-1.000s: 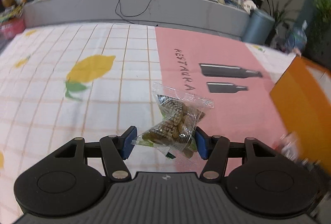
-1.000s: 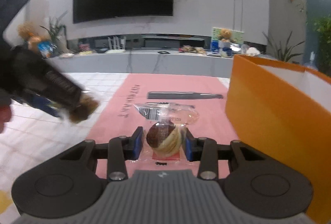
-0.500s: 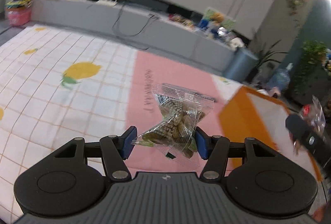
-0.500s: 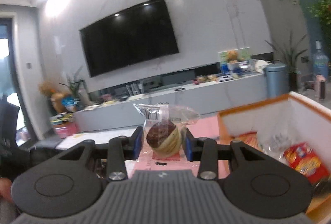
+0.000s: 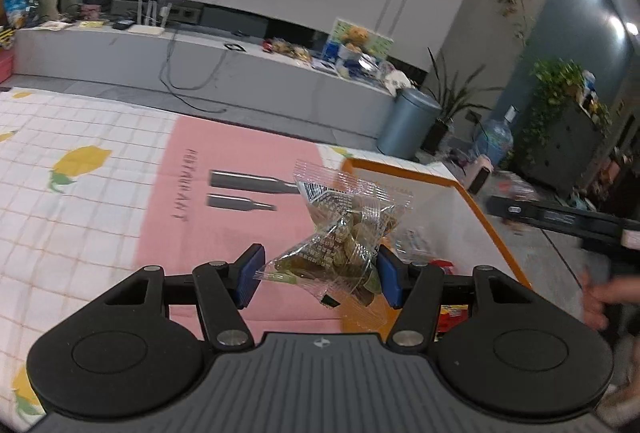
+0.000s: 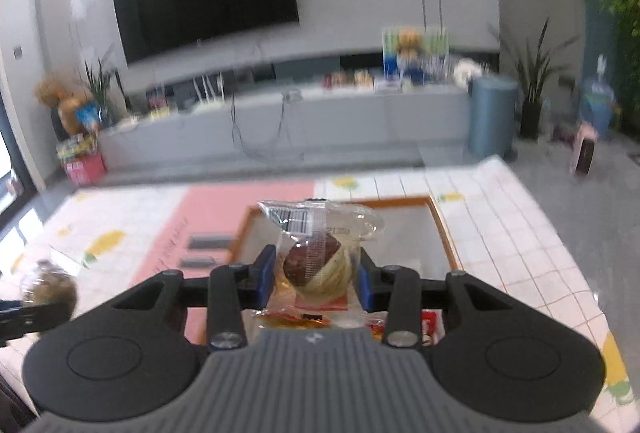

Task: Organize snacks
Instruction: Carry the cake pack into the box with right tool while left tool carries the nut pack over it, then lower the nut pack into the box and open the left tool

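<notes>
Left tongs (image 5: 320, 275) clamp a clear packet of greenish-brown snacks (image 5: 344, 233), held just short of the orange box's (image 5: 486, 221) near-left corner. Only the left view shows a hand (image 5: 604, 297) right of the box. Right tongs (image 6: 316, 275) grip a wrapped round pastry (image 6: 318, 265) above the box (image 6: 440, 217), over red packets (image 6: 430, 321) inside.

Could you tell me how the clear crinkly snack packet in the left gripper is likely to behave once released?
The clear crinkly snack packet looks floppy: its film twists between the left gripper pads. Probably light, since a corner pinch holds it. It should drop limply, not roll, toward the orange-rimmed box.
</notes>
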The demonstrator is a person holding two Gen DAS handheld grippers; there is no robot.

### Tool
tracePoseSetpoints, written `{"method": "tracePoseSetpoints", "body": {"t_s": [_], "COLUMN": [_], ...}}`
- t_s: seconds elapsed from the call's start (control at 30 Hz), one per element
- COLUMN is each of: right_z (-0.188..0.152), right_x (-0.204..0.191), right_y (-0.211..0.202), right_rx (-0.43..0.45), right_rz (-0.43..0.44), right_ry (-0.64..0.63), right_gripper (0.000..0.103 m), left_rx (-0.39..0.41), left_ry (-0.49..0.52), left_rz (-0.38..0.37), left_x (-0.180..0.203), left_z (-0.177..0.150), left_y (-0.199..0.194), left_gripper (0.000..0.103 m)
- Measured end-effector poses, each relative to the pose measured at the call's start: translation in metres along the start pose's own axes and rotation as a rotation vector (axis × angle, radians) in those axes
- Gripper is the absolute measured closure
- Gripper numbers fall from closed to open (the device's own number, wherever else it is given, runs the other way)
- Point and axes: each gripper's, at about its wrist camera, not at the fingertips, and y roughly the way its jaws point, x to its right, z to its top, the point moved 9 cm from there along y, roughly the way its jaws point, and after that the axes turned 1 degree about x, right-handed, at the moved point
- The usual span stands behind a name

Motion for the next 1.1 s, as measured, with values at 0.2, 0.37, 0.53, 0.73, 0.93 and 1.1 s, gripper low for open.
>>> {"method": "tracePoseSetpoints", "body": {"t_s": [0.2, 0.37, 0.53, 0.73, 0.93, 1.1], "right_z": [-0.033, -0.068, -0.079, -0.057, -0.032, -0.020], "right_x": [0.008, -0.010, -0.022, -0.011, 0.033, 0.072], "right_y": [0.030, 0.033, 0.030, 0.019, 0.001, -0.018], "right_rx": [-0.144, -0.236, -0.251, -0.154, 0.002, 0.095], "right_rz": [0.107, 0.314, 0.384, 0.344, 0.146, 0.011], "right_ry": [-0.052, -0.049, -0.092, -0.003, 0.136, 0.250], "right_gripper": [0.064, 0.060, 0.059, 0.050, 0.044, 0.041], "left_rx": [-0.001, 0.032, 0.041, 0.020, 0.000, -0.105], "left_ry": [0.002, 0.006, 0.009, 0.010, 0.010, -0.053], "left_rz": [-0.040, -0.094, -0.091, -0.094, -0.084, -0.108], "left_x": [0.032, 0.047, 0.046, 0.047, 0.056, 0.069], "left_z": [0.008, 0.015, 0.011, 0.004, 0.004, 0.002], "left_y": [0.034, 0.050, 0.053, 0.052, 0.047, 0.070], "left_gripper": [0.036, 0.036, 0.036, 0.036, 0.036, 0.036]}}
